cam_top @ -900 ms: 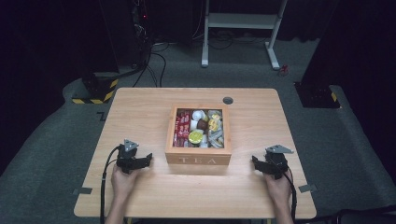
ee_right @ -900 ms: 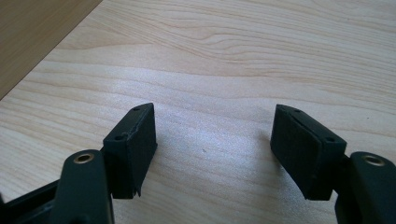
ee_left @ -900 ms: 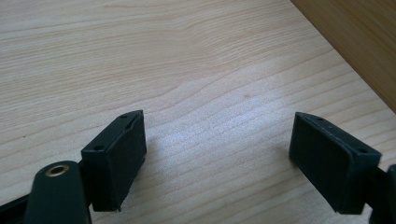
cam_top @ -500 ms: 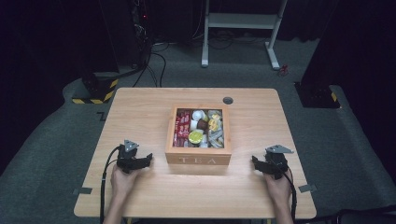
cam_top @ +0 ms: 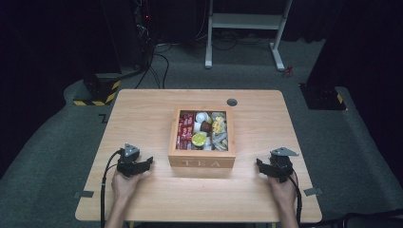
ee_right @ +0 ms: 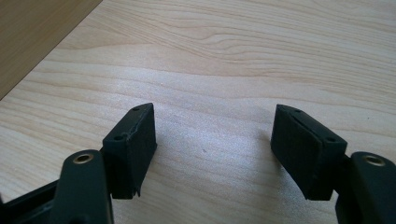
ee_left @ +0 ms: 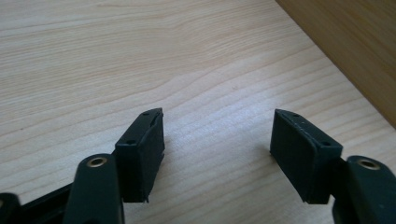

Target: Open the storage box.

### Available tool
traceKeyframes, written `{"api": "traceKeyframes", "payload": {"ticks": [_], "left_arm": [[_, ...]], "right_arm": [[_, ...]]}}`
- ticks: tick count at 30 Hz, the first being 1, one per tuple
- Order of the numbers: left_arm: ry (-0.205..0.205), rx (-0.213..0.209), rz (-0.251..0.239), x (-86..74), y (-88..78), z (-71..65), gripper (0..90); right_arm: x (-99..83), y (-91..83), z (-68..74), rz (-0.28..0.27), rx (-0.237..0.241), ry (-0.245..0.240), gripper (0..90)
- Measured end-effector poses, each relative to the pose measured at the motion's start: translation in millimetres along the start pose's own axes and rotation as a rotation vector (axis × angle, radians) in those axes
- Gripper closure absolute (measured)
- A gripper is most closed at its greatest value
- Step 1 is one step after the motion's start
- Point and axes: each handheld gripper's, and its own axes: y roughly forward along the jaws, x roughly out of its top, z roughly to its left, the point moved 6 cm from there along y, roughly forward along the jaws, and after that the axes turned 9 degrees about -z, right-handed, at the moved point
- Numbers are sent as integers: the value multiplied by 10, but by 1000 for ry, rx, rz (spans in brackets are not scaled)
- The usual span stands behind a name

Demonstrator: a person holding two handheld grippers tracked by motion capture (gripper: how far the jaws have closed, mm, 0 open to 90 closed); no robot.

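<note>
A pale wooden table (cam_top: 142, 114) carried everything. At its middle stood an open wooden box (cam_top: 202, 163) lettered TEA on its near wall, packed with sachets and small pods. The left gripper (cam_top: 146, 165) rested on the tabletop just left of the box, and the right gripper (cam_top: 259, 166) lay near the box's right side, each in a hand. Both sets of jaws stood apart with bare wood between them, gripping nothing. A small dark grommet (cam_top: 232, 102) sat beyond the box.
</note>
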Motion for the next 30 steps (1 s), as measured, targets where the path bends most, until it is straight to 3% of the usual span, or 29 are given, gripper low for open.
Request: {"api": "traceKeyframes", "payload": {"ticks": [4,10,19,30], "left_arm": [[5,-38,-14,-4,-49,-38,391],[-22,-106,-36,-31,-118,-109,406],[-37,-163,-47,-47,-179,-183,409],[5,-215,-60,-65,-277,-355,450]], "right_arm": [[0,0,0,0,0,0,311],[0,0,0,0,0,0,311],[0,0,0,0,0,0,311],[0,0,0,0,0,0,311]]}}
